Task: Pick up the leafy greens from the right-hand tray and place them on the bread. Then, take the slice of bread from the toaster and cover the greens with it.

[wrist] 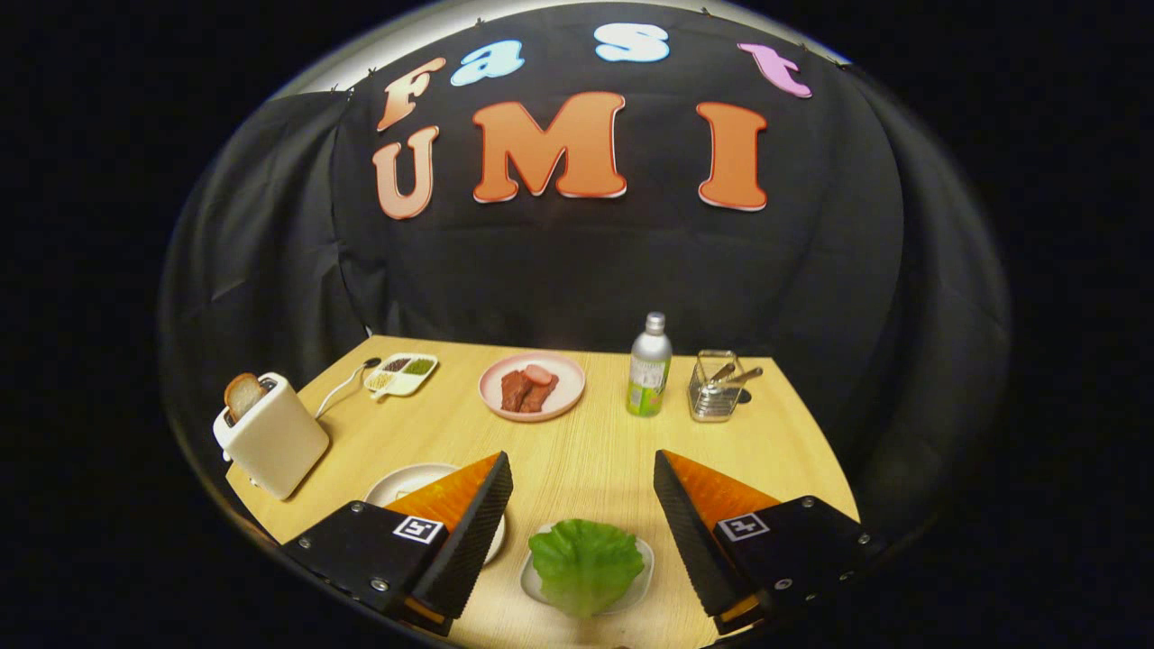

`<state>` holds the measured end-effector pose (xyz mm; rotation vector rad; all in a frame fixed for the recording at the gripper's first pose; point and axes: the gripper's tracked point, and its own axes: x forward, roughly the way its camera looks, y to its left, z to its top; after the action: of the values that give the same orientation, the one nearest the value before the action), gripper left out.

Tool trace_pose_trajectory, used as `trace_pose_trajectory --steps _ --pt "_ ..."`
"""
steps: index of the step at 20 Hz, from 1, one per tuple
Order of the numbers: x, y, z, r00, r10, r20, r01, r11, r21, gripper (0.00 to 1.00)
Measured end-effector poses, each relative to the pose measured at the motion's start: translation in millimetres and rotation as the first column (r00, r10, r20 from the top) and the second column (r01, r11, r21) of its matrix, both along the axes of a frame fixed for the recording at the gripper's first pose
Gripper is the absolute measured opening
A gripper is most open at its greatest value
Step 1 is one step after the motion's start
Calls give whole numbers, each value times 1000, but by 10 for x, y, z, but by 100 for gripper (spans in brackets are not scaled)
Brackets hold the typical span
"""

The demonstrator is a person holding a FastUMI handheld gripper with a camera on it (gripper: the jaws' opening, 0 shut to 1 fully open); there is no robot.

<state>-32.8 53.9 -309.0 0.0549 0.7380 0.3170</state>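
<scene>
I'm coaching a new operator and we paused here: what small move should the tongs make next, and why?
Probably lower the tongs straight down over the green leafy lettuce. Their fingers stand open and the leaf lies between them on its small white tray, untouched. The slice of brown bread in the cream toaster comes later.

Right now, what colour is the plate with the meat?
Pink plate, beyond the open gripper; gripper view shows it best.

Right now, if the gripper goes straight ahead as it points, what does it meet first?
Probably the lettuce leaf on its small tray, lying between the open gripper's fingers. Depth is unclear; higher up, bare table follows.
</scene>
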Motion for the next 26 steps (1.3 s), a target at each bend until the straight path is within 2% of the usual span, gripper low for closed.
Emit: trace_pose_trajectory --steps 5,10,14,19,22,23,24,26 --pt "-347 17 -668 975 92 -203 -104 993 -49 95" --pt "-666 12 -1229 910 130 -394 -187 976 -110 95" --pt "-699 35 -1465 871 116 -478 -203 970 -135 94" --pt "-797 54 -1699 823 58 -565 -194 964 -183 93" --pt "-819 82 -1740 808 11 -590 -146 972 -182 84" --pt "-822 108 -1742 811 4 -585 -137 973 -184 77" --pt "-838 122 -1740 810 19 -586 -153 971 -181 76" --pt "-824 139 -1728 821 37 -570 -169 969 -179 65"
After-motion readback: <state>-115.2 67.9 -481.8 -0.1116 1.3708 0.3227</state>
